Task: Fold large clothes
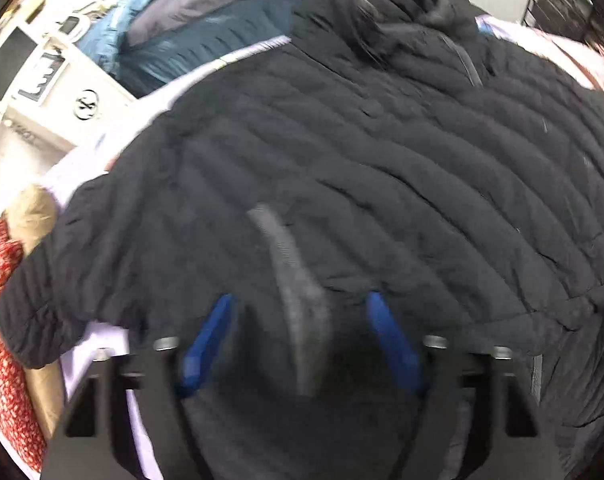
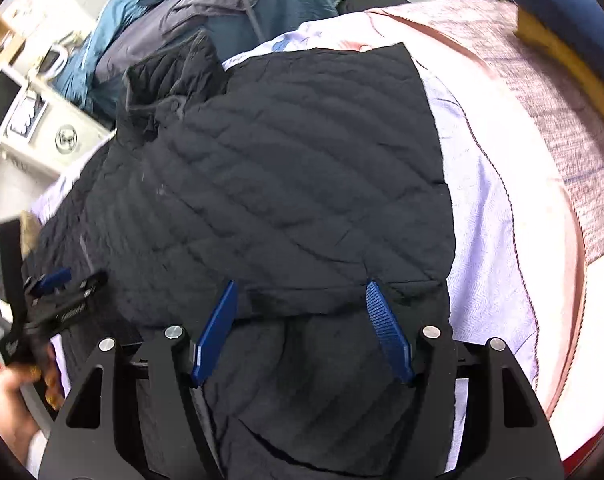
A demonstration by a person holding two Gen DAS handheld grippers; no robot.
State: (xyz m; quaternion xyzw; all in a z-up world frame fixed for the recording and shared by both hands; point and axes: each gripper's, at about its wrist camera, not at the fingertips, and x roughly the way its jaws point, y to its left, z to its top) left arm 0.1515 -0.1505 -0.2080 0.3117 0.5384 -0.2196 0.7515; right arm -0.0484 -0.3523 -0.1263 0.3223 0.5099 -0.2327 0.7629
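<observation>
Item: black quilted jacket [image 2: 270, 184], lying spread on the lilac sheet [image 2: 486, 240], likely handling light, puffy, soft and somewhat slippery, best pinched at its near hem, where the left gripper [image 1: 300, 304] and right gripper [image 2: 302, 288] are hovering, fingers spread, pinching nothing.

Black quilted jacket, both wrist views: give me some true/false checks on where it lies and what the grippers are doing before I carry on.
1. The black quilted jacket lies on a pale lilac sheet. True.
2. The right gripper is clamped on a red sleeve. False: its jaws stand open above the jacket's hem.
3. The left gripper has blue fingers. True.
4. The jacket hangs on a hanger. False: it lies spread flat.
5. A blue garment lies beyond the jacket. True.
</observation>
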